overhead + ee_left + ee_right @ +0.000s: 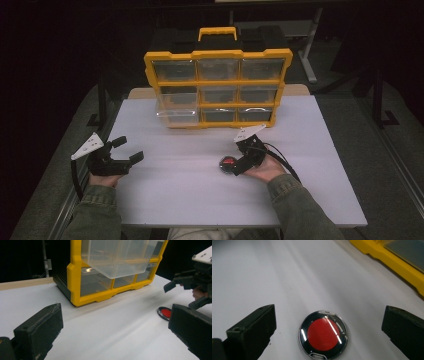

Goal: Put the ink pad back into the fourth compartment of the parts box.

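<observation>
A small round disc (227,163), red in the middle with a black and clear rim, lies flat on the white table (200,190). My right gripper (239,157) hovers just over it, open, with the disc (323,334) between the two jaws and untouched. My left gripper (127,150) stands open at the table's left edge with nothing between its jaws. From the left gripper view the disc (165,313) sits off to the right below the right gripper (182,293). The yellow drawer organizer (218,88) stands at the back, its left middle clear drawer (120,255) pulled out.
The organizer (75,285) has a yellow handle (217,33) on top and several clear drawers. A cable (282,160) trails from the right gripper. Dark floor and metal stand legs (307,55) surround the table. Bare white tabletop (287,270) lies between the grippers.
</observation>
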{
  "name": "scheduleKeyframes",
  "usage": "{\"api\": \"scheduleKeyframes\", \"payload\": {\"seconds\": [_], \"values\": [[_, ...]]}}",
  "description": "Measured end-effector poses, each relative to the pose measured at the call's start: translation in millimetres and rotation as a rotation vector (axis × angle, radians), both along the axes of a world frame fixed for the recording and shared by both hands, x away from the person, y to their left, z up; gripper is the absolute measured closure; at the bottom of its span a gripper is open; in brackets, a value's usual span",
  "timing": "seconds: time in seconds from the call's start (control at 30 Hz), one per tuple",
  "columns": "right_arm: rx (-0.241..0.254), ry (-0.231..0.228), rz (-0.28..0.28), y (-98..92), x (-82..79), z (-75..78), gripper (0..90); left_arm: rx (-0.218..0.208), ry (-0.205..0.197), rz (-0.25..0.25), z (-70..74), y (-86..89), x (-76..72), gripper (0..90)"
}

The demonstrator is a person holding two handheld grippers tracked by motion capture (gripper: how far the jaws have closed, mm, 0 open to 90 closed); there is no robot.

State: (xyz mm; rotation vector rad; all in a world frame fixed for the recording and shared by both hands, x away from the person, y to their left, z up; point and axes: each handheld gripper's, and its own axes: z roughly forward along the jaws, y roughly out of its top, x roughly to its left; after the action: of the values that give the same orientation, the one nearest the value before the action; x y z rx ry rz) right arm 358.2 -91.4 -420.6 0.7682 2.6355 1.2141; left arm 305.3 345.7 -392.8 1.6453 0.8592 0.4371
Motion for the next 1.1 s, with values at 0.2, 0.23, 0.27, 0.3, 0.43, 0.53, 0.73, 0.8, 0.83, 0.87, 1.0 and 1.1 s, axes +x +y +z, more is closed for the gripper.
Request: {"api": "scheduleKeyframes", "payload": {"seconds": [0.2, 0.23, 0.27, 0.3, 0.43, 0.53, 0.73, 0.8, 0.83, 0.87, 1.0, 1.1], "values": [[-0.023, 0.012, 0.013, 9.3, 0.4, -10.1, 0.0, -0.001, 0.0, 0.003, 0.2, 0.9, -0.8, 0.0], [-0.031, 0.013, 0.014, 9.7, 1.0, -11.4, 0.0, -0.002, -0.001, 0.003, 0.2, 0.9, -0.9, 0.0], [-0.036, 0.018, 0.012, 10.1, 1.4, -12.4, 0.0, -0.002, -0.001, 0.005, 0.2, 1.1, -1.0, 0.0], [-0.034, 0.026, 0.015, 10.1, 1.7, -13.3, 1.8, -0.002, -0.001, 0.005, 0.3, 1.4, -1.0, 0.0], [-0.04, 0.04, 0.02, 9.7, 3.5, -15.4, 3.9, -0.002, 0.0, 0.007, 0.3, 2.0, -0.9, 0.0], [-0.043, 0.051, 0.02, 8.7, 4.8, -16.8, 4.8, -0.002, 0.002, 0.006, 0.1, 1.4, -0.8, 0.0], [-0.061, 0.071, 0.02, 8.2, 5.3, -20.8, 7.0, -0.001, 0.002, 0.004, -0.2, 0.9, -0.7, 0.0], [-0.062, 0.071, 0.025, 8.3, 5.0, -22.9, 11.3, 0.001, 0.001, 0.003, -0.2, 0.8, -0.5, 0.0], [-0.062, 0.071, 0.025, 8.3, 5.0, -22.9, 11.3, 0.001, 0.001, 0.003, -0.2, 0.8, -0.5, 0.0], [-0.064, 0.071, 0.032, 8.2, 5.0, -23.7, 12.9, 0.001, 0.001, 0.003, -0.2, 0.8, -0.5, 0.0], [-0.078, 0.071, 0.036, 9.5, 2.8, -26.3, 20.2, 0.006, 0.005, 0.0, -0.5, 0.2, -0.6, 0.0], [-0.094, 0.058, 0.042, 10.4, 1.8, -28.0, 25.3, 0.006, 0.004, -0.002, -0.7, -0.4, -0.4, 0.0]]}}
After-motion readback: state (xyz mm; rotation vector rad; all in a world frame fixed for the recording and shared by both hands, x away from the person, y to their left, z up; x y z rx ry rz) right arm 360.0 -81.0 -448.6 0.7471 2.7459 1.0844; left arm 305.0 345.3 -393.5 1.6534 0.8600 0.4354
